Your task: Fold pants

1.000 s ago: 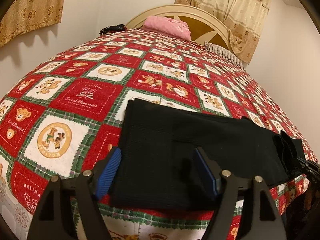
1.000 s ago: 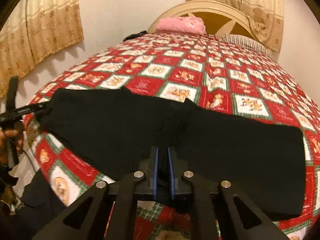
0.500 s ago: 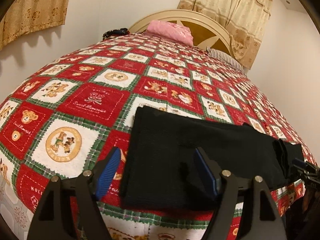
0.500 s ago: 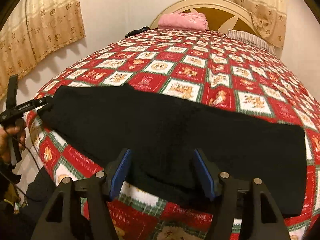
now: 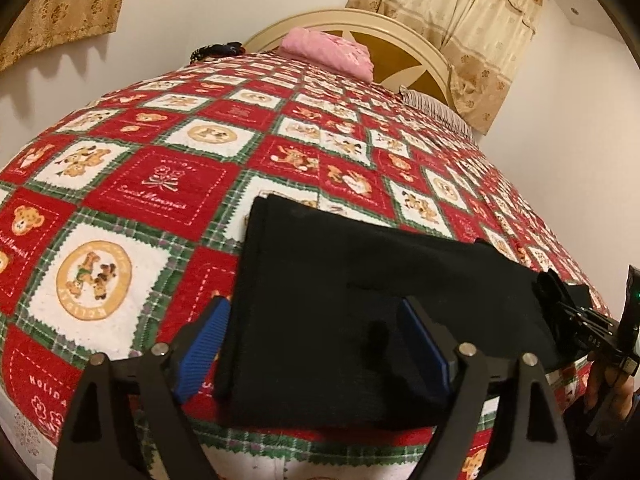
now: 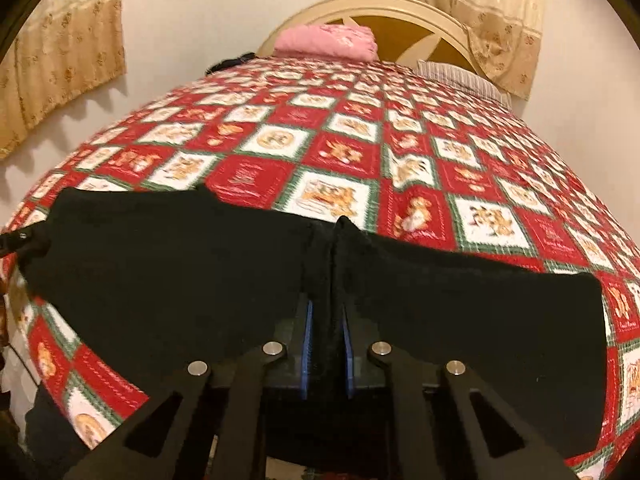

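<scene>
Black pants point(image 5: 360, 280) lie folded lengthwise across the near edge of the bed. My left gripper point(image 5: 316, 344) hovers low over their left end, open, its jaws still opening. Its left pad point(image 5: 204, 344) is over the bedspread and its right pad is over the cloth. In the right wrist view the pants point(image 6: 160, 264) stretch left to right. My right gripper point(image 6: 326, 340) is closing on a raised ridge of cloth at their middle, and the blue pads press it. The right gripper point(image 5: 580, 320) also shows at the right of the left wrist view.
The red, white and green patchwork bedspread point(image 5: 160, 192) covers the whole bed. A folded pink cloth point(image 5: 328, 54) lies by the cream headboard point(image 6: 400, 12), with a striped pillow point(image 6: 460, 76) to its right. Curtains hang on both walls. A hand point(image 5: 604, 384) shows at the bed's near edge.
My right gripper opened, moved over the pants, then shut on a pinched ridge of cloth. The left gripper's jaws spread a little; the pants' left end now sits right of its left pad.
</scene>
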The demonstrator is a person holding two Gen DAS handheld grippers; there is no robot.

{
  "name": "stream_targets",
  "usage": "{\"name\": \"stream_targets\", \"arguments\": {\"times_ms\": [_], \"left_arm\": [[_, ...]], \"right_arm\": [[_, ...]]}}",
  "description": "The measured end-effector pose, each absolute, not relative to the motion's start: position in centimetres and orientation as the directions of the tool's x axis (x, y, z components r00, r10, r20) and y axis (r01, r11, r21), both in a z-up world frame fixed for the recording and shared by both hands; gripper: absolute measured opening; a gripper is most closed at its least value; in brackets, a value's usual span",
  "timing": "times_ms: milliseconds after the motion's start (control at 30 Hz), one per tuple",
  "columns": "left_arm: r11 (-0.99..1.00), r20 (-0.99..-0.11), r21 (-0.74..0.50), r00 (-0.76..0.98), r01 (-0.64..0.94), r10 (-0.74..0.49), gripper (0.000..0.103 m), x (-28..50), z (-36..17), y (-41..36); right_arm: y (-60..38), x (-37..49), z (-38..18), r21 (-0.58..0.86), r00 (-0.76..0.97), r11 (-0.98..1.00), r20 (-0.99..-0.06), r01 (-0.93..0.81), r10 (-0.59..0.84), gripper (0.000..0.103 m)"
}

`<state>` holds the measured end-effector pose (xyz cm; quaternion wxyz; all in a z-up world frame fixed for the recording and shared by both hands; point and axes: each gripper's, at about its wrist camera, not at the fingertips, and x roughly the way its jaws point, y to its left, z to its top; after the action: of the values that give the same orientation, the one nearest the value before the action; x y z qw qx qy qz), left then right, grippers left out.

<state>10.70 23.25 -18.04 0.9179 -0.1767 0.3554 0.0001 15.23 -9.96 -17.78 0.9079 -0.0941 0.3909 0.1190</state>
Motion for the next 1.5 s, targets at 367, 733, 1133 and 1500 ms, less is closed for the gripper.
{"name": "stream_targets", "arguments": {"times_ms": [367,733,1133,1500], "left_arm": [[0.954,-0.67,-0.281,0.733,-0.104,-0.117,0.092,11.8,-18.3,22.9],[0.911,-0.657,-0.386,0.737,-0.143,-0.162,0.023,11.1,-17.4,25.1],[0.944,-0.672,-0.306,0.73,-0.121,-0.124,0.032,12.5,-18.4,24.0],[0.824,-0.464,-0.565,0.811,0.037,-0.355,0.022,10.3,-10.9,21.9]], "right_arm": [[-9.6,14.8,-18.7,-0.059,0.623,0.931,-0.758,-0.361,0.194,0.045],[-10.4,11.7,-16.1,-0.023,0.693,0.906,-0.652,-0.424,0.308,0.052],[-10.8,11.0,-16.1,-0.052,0.708,0.903,-0.64,-0.427,0.298,0.057],[-14.1,10.2,-14.3,-0.054,0.763,0.917,-0.576,-0.395,0.294,0.058]]}}
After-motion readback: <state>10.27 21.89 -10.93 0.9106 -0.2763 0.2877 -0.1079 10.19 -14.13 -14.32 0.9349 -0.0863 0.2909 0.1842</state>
